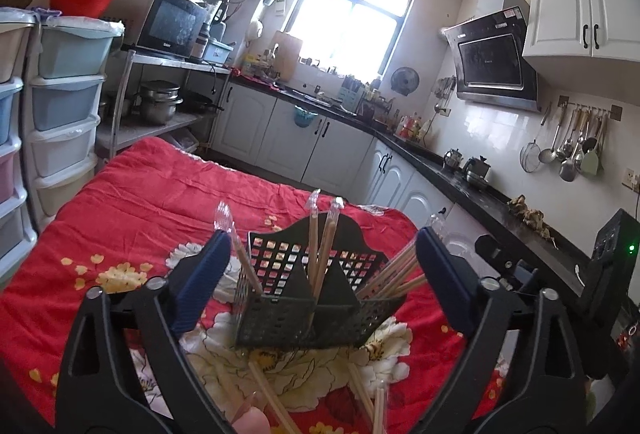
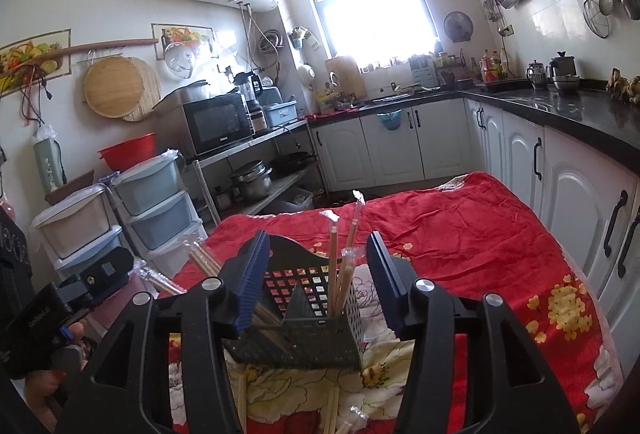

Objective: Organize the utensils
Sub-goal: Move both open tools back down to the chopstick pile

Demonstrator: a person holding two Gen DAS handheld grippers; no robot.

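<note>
A dark perforated utensil basket point(image 1: 276, 318) point(image 2: 304, 346) with dividers stands on the red floral cloth point(image 1: 160, 201) point(image 2: 480, 234). Several plastic-wrapped chopsticks point(image 1: 316, 246) point(image 2: 340, 270) stand upright in its compartments, and a bundle point(image 1: 396, 274) leans out to the right. My left gripper point(image 1: 325, 258) is wide open just in front of the basket, its blue pads clear of it. My right gripper point(image 2: 318, 270) is open too, with the basket ahead between its fingers and nothing pressed. More loose chopsticks point(image 1: 272, 398) point(image 2: 332, 410) lie on the cloth under the grippers.
Stacked plastic drawers point(image 1: 64, 113) point(image 2: 156, 201) stand left of the table, beside a metal rack with pots point(image 1: 160, 101). White cabinets under a black counter point(image 1: 500, 209) point(image 2: 560, 113) run along the right. A person's fingers point(image 1: 252, 420) show at the bottom.
</note>
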